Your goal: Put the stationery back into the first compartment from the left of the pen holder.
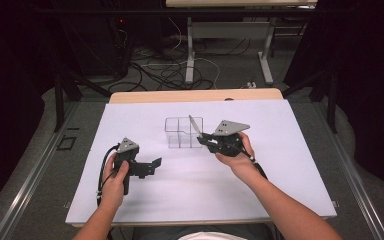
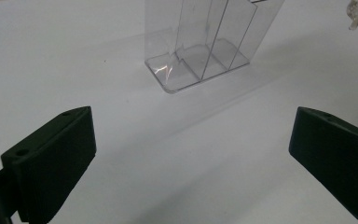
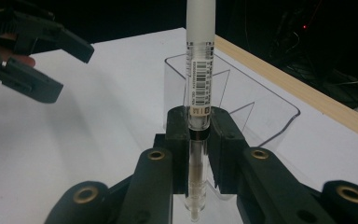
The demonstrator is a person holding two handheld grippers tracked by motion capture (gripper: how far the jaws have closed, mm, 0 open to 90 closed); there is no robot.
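Pinching a white-capped clear plastic pen (image 3: 200, 70), the right gripper (image 1: 203, 138) is being aimed over the clear divided organizer (image 1: 180, 133); pen's best kept upright. Left gripper (image 1: 152, 164) fingers are spread, empty.

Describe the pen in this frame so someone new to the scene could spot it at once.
Start at the white table and find the clear plastic organizer at its middle. Just right of it, the right gripper is shut on the pen: a slim clear barrel with a frosted white cap and a barcode label.
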